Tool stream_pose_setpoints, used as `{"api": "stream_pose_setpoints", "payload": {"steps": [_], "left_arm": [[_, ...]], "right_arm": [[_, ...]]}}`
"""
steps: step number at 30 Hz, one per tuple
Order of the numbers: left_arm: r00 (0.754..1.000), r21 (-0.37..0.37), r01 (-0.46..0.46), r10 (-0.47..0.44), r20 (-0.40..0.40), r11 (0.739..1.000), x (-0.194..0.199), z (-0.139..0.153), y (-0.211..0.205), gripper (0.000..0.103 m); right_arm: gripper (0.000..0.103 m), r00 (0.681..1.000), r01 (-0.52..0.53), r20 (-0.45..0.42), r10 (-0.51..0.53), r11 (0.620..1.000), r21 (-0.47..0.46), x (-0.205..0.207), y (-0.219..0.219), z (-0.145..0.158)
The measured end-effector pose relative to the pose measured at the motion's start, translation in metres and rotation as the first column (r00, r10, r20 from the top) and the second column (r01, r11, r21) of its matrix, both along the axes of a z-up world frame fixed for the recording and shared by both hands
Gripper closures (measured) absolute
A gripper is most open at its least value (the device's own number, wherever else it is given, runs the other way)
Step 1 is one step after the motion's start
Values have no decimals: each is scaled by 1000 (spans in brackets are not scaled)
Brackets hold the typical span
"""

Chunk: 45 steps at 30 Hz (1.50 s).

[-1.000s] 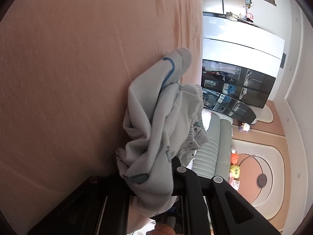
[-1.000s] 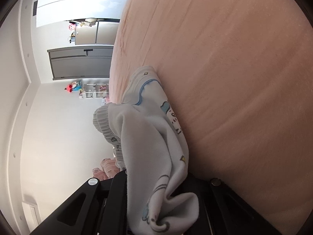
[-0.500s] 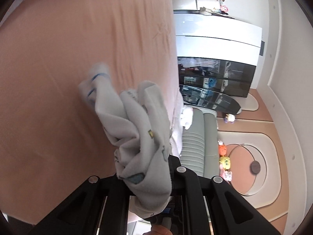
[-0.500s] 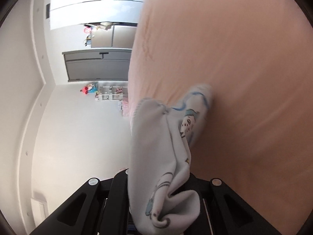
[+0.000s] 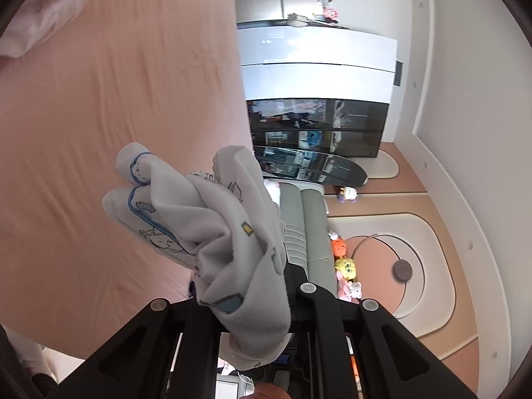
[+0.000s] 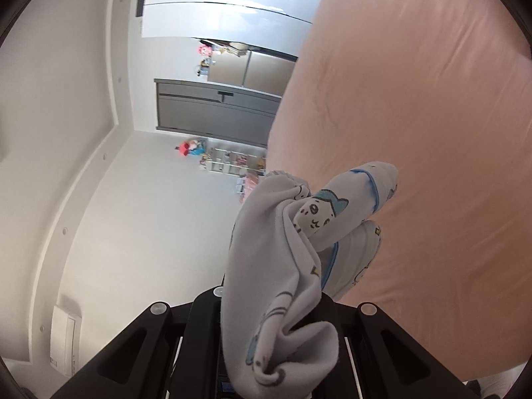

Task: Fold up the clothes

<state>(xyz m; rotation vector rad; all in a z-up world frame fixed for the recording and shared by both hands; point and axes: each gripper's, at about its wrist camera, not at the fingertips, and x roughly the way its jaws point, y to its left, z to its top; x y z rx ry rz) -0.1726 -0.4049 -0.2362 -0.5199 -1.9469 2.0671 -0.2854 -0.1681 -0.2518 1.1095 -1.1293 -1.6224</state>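
A small white garment (image 5: 216, 229) with blue trim and cartoon prints hangs in the air above the pink bed (image 5: 99, 116). My left gripper (image 5: 252, 312) is shut on one bunched end of it, and the cloth drapes over the jaws and hides the fingertips. In the right wrist view the same white garment (image 6: 292, 266) shows an animal face print, and my right gripper (image 6: 276, 332) is shut on its other end. Two blue-edged legs or sleeves dangle toward the pink bed (image 6: 432, 133). Both views are rolled sideways.
A pale pink cloth (image 5: 36, 20) lies at the bed's far corner. Beyond the bed stand a white and dark wardrobe (image 5: 316, 99), a grey sofa (image 5: 299, 226) with soft toys (image 5: 345, 266), a grey door (image 6: 216, 109) and toy shelves (image 6: 232, 163).
Both grippers have risen with the garment, lifting it off the bed so it hangs free. The views have rolled, and more of the room shows beside the bed.
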Motion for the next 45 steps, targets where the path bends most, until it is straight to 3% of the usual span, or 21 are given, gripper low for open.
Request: {"api": "stream_pose_setpoints", "payload": {"steps": [8, 16, 25, 30, 38, 45], "left_arm": [[998, -37, -31, 28, -64, 999, 27, 28, -19, 94], [989, -86, -114, 105, -102, 990, 49, 51, -54, 94], [977, -149, -197, 181, -117, 969, 67, 71, -90, 94], [963, -161, -256, 236, -133, 953, 82, 85, -114, 94], [945, -274, -327, 317, -82, 904, 108, 89, -147, 94], [930, -254, -358, 368, -8, 898, 122, 56, -168, 94]], "right_arm": [[96, 995, -46, -85, 46, 999, 1, 15, -15, 45], [96, 982, -128, -139, 127, 992, 6, 22, -60, 75], [95, 943, -215, -243, 228, 973, 80, 36, -115, 110], [95, 925, -277, -258, 278, 960, 41, 39, -143, 121], [95, 903, -374, -231, 361, 928, -9, 47, -201, 104], [95, 899, -410, -159, 408, 912, 26, 56, -235, 68]]}}
